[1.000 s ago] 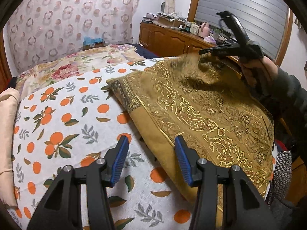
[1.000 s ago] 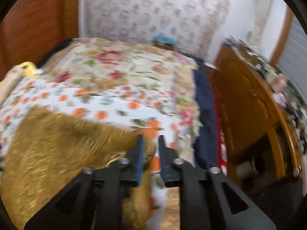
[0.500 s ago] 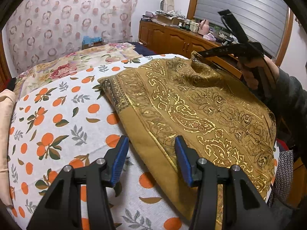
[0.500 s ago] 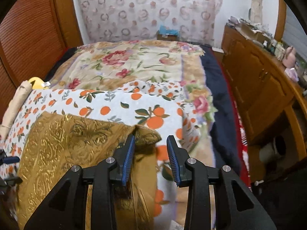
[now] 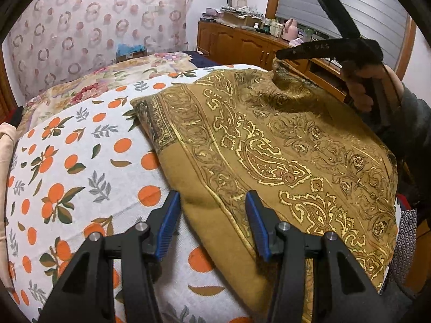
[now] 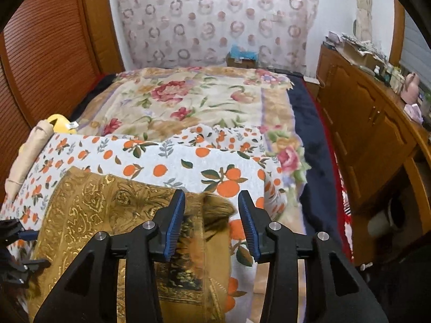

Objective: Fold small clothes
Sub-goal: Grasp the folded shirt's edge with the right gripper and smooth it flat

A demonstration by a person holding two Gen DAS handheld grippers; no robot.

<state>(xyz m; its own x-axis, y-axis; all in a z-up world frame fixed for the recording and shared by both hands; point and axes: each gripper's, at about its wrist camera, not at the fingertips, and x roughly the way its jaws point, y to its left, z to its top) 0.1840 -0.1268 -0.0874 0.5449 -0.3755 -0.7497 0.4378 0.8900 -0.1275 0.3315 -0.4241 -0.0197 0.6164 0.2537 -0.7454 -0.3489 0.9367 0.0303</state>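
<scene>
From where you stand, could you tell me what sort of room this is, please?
Most likely a bedroom in a home. A bed with a floral cover fills the middle, a patterned curtain hangs behind it, and a wooden sideboard cluttered with small household items runs along one side.

Each tool is matte black plastic: the left tool (image 5: 212,226) and the right tool (image 6: 211,222) carry ribbed blue pads and silver screw heads on triangular cut-out arms. Beside the right tool, a dark grey sleeve (image 5: 414,123).
</scene>
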